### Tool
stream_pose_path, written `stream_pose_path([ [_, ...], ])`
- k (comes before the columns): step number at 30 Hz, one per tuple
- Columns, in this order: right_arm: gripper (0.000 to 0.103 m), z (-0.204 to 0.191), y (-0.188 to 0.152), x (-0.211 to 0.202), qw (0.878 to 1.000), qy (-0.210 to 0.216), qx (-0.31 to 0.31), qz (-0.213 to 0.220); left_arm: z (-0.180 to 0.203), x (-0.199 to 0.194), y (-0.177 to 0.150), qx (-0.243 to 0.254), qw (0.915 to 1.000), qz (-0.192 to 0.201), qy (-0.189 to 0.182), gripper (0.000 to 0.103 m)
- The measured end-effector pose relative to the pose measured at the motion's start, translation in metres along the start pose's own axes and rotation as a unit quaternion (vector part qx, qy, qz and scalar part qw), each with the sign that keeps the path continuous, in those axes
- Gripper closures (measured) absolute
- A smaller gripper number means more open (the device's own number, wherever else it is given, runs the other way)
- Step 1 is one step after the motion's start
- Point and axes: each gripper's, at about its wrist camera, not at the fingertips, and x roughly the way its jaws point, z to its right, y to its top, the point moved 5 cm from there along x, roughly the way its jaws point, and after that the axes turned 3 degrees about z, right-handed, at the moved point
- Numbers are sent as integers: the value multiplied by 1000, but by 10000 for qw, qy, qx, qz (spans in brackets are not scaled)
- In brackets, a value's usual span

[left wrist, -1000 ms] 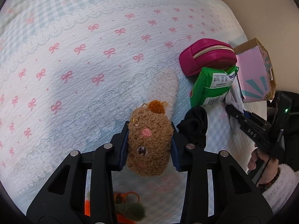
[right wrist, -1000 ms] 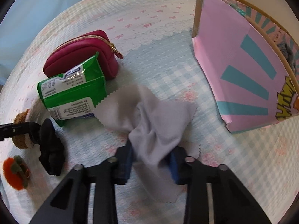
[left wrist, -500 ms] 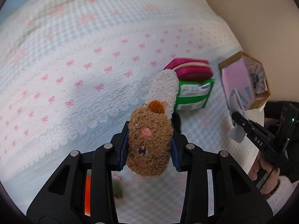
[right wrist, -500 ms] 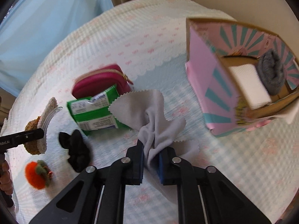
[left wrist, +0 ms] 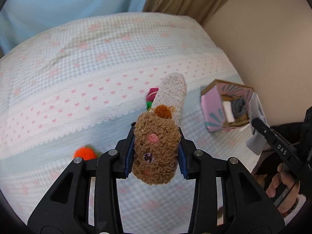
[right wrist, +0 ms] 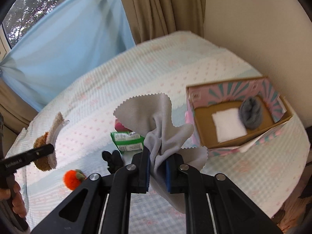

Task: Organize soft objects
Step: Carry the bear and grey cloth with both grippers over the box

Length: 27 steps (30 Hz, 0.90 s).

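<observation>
The left gripper [left wrist: 156, 154] is clamped on a fuzzy brown sock [left wrist: 156, 146], and the right gripper [right wrist: 157, 167] is pinched tight on a grey cloth [right wrist: 156, 120]; both hang clear above the bed [right wrist: 165, 62]. An open pink box [right wrist: 234, 117] sits near the wall-side edge. On the bedspread below lie a green packet [right wrist: 127, 140], a black scrunchie [right wrist: 113, 159] and an orange pompom [right wrist: 73, 179].

On the bed [right wrist: 243, 185], the open box [right wrist: 230, 136] sat at three o'clock of the wipes pack [right wrist: 127, 141], holding a folded white cloth [right wrist: 228, 125] with a rolled sock [right wrist: 250, 114] at its right. The pouch [right wrist: 120, 125] lay behind the pack, the scrunchie [right wrist: 113, 160] before it, the pom-pom [right wrist: 73, 179] at eight o'clock.
</observation>
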Motion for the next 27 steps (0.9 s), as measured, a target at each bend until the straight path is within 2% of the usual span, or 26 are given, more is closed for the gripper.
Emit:
stream_pose_path([
  [7, 92, 26, 36, -55, 9996, 39, 104, 257, 61, -34, 15, 109, 9989, 403, -191, 69],
  [15, 92, 81, 75, -82, 9995, 97, 84, 279, 145, -41, 35, 76, 9970, 713, -306, 69],
  [22, 92, 148, 107, -72, 9992, 281, -295, 62, 218, -9, 50, -173, 9969, 724, -242, 69],
  [27, 92, 204, 123, -52, 9988, 313, -360, -135, 270, 36, 58, -175, 9979, 596, -165, 69],
])
